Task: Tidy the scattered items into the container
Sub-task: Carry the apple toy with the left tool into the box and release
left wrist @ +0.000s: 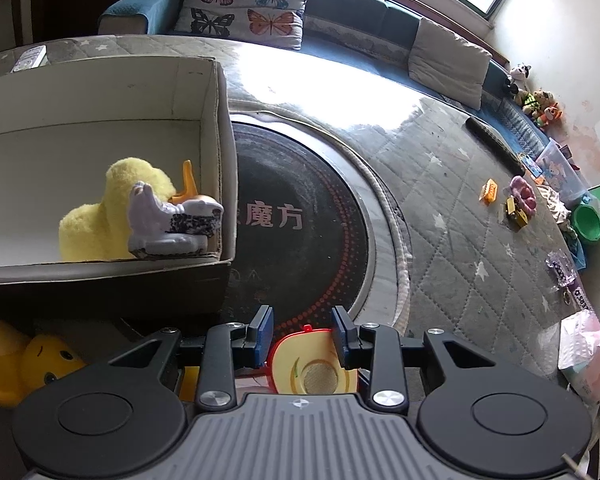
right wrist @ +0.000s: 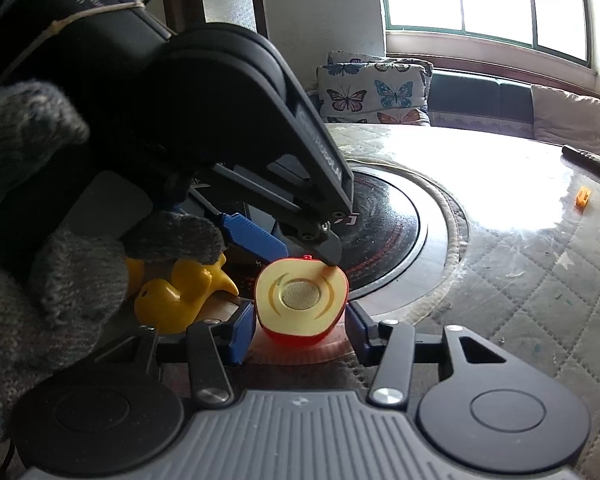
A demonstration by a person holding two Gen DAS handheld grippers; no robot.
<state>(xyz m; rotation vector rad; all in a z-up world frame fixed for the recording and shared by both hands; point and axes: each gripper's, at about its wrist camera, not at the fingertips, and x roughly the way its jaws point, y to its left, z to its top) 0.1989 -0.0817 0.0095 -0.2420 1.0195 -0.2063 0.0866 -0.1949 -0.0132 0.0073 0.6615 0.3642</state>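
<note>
A red toy apple half (left wrist: 314,366) with a cream cut face lies on the table; it also shows in the right wrist view (right wrist: 302,300). My left gripper (left wrist: 302,338) is open, its blue fingers on either side of the apple's far edge, one finger (right wrist: 256,236) just above it. My right gripper (right wrist: 300,326) is open with the apple between its fingers, not clamped. A yellow rubber duck (right wrist: 180,296) lies left of the apple. The cardboard box (left wrist: 220,120) at left holds a yellow plush (left wrist: 100,216) and a white toy (left wrist: 168,224).
A round black induction plate (left wrist: 300,216) sits mid-table. Small toys (left wrist: 518,204), an orange piece (left wrist: 490,191), a green bowl (left wrist: 588,222) and a remote (left wrist: 496,144) lie at the far right. Tissue pack (left wrist: 584,356) at right edge. Sofa with butterfly cushion (left wrist: 248,0) behind.
</note>
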